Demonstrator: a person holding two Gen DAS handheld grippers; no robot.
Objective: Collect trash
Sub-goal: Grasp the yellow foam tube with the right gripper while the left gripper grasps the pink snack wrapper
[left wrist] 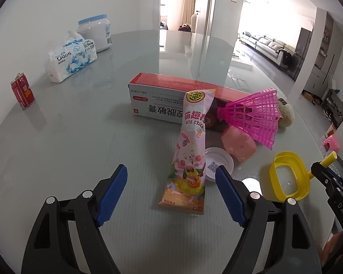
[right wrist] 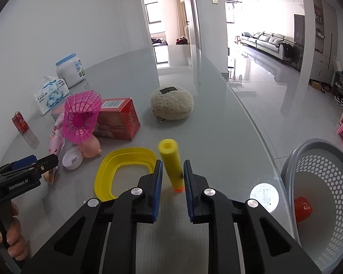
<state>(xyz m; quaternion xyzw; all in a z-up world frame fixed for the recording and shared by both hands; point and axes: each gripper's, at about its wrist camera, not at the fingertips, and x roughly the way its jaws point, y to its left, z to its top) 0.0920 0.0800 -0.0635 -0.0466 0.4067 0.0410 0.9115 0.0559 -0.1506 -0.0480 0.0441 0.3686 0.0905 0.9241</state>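
A pink snack wrapper [left wrist: 192, 159] lies on the glass table, its near end between the fingers of my left gripper [left wrist: 171, 175], which stands open and does not touch it. My right gripper [right wrist: 172, 166] is shut on a yellow foam dart [right wrist: 170, 157] with an orange tip, holding it tilted upward just above the table. In the left wrist view the right gripper [left wrist: 317, 167] shows at the right edge with the dart [left wrist: 329, 158] sticking out. A grey perforated basket [right wrist: 292, 159] sits low at the right, past the table edge, with a red item [right wrist: 304, 207] inside.
A yellow lid ring [right wrist: 125, 159], white cap [right wrist: 72, 158], pink pig toy [right wrist: 91, 148], pink shuttlecock [right wrist: 82, 118], red box [right wrist: 119, 121] and plush pouch [right wrist: 171, 102] crowd the table's middle. A tissue pack [left wrist: 71, 57], jar [left wrist: 96, 34] and red can [left wrist: 22, 91] stand at the far left.
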